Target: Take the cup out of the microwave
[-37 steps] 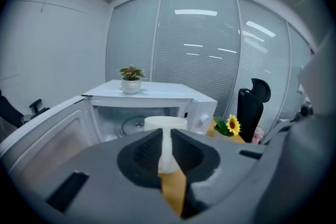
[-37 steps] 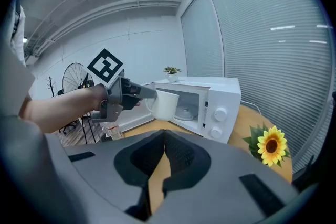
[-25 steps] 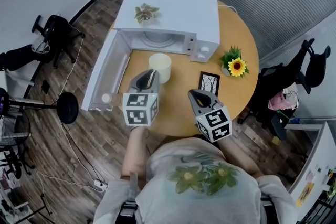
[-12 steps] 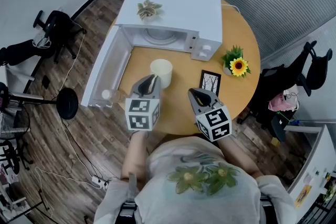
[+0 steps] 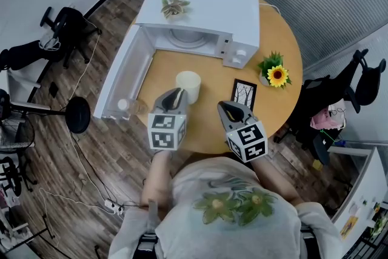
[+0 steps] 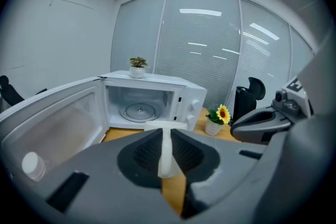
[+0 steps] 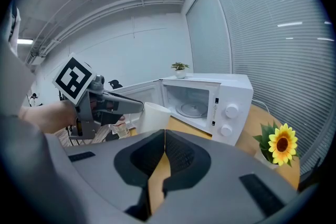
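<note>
Gripping cup wall, left claw held it clear of open microwave; right claw clenched empty above table.

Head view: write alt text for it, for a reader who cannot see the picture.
Seen from above, a person's left gripper holds a white cup by its wall, in front of an open white microwave on a round wooden table. The right gripper hangs beside it, jaws shut and empty.
</note>
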Demonstrator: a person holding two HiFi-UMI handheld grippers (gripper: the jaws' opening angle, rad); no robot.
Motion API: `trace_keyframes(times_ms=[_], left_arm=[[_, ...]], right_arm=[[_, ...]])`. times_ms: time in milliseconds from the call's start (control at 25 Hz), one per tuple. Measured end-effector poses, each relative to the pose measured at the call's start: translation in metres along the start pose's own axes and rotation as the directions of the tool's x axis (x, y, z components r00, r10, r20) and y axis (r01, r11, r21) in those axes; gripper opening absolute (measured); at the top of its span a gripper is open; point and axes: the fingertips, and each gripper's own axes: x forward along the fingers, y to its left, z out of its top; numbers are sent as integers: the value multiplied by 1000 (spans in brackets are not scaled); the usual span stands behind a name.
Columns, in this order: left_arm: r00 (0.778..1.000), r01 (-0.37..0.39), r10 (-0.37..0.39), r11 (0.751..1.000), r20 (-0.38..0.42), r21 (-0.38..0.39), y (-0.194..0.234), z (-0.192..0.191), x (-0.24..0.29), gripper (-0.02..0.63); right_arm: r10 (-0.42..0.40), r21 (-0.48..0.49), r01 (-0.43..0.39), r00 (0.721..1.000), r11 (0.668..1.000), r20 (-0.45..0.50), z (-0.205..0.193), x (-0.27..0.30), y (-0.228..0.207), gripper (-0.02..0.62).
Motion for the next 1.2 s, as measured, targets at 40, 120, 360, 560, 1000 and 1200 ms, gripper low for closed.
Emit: trace_keyframes(times_ms=[40,120,360,560,1000,1200], left_arm=[[1000,0,0,1000,-4,-3,0,-2,1,51],[1000,2,-2,1000,-14,-8,0,-5,2,51],[999,4,-5,1000,-38,-7,-1,-17,8,51],[999,4,-5,1000,-49,-27,-1,-26,12,51],[996,-10,7,999,-93,-31,4,-50,25,51],[994,-18,14,999,-105,-42,8,-62,32,51]], right_arm=[[0,0,0,1000,1000,0,0,0,0,17],[-1,0,1,1000,1000,-2,-1,0,-1,17],[-4,0,4,1000,1000,-11,-6,0,-3,17],[-4,4,4,1000,1000,-25,-12,1,-3,17],[-6,6,7,999,1000,-44,-21,4,-5,17],[-8,5,8,999,1000,-53,-23,4,-6,17]])
